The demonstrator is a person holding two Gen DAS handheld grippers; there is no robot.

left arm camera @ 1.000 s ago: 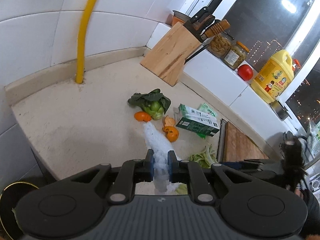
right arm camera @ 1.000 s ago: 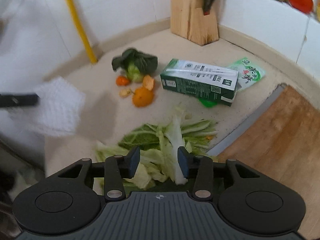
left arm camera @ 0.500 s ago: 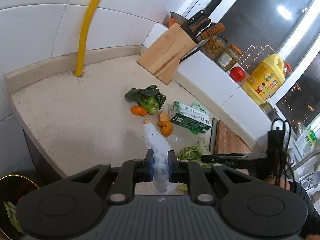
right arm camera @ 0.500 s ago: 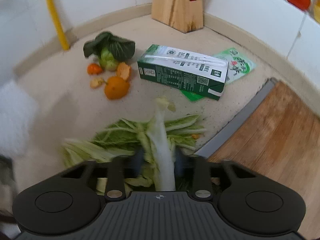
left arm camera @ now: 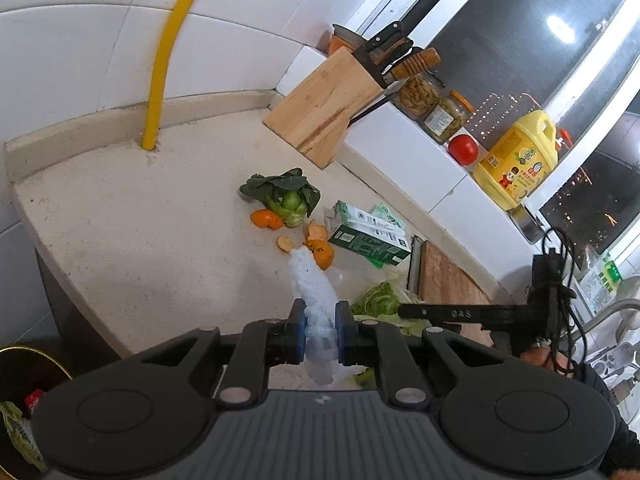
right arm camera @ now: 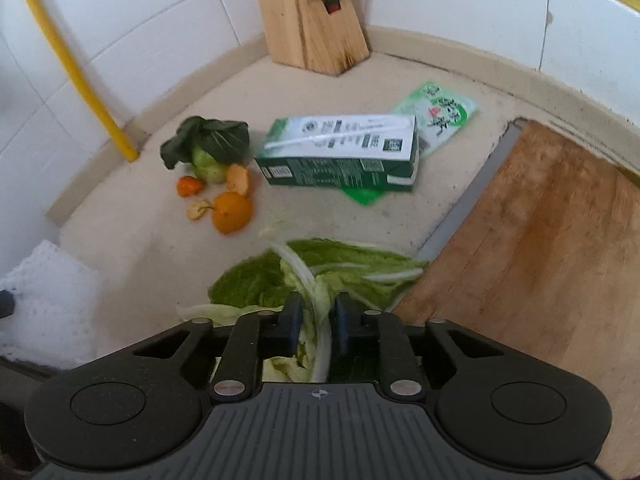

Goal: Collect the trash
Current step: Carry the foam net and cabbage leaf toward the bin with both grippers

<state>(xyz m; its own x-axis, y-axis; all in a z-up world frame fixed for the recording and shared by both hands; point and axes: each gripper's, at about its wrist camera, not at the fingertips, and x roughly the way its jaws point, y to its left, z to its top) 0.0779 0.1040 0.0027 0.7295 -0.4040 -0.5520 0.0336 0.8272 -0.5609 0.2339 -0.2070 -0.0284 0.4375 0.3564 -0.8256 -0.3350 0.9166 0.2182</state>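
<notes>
My left gripper (left arm camera: 319, 320) is shut on a white paper towel (left arm camera: 312, 284), which sticks out over the counter's front edge. My right gripper (right arm camera: 317, 320) points down at the cabbage leaves (right arm camera: 352, 264) with a white stalk between its pads; the jaws are opening slightly but still touch it. From the left wrist view the right gripper (left arm camera: 402, 311) reaches in from the right over the cabbage leaves (left arm camera: 378, 298). Farther back lie a green milk carton (right arm camera: 340, 156), a green packet (right arm camera: 436, 112), orange peels (right arm camera: 232, 212) and a bok choy (right arm camera: 208, 144).
A wooden cutting board (right arm camera: 540, 240) lies right of the leaves. A knife block (right arm camera: 312, 28) stands in the back corner beside a yellow pipe (right arm camera: 76, 76). Jars, a tomato (left arm camera: 463, 149) and a yellow oil bottle (left arm camera: 520, 164) line the sill. A dark bin (left arm camera: 24, 364) sits below the counter's left edge.
The right gripper's jaws came in from wide apart onto the cabbage stalk, and its wrist rolled. The left gripper kept its hold on the paper towel and hardly moved.
</notes>
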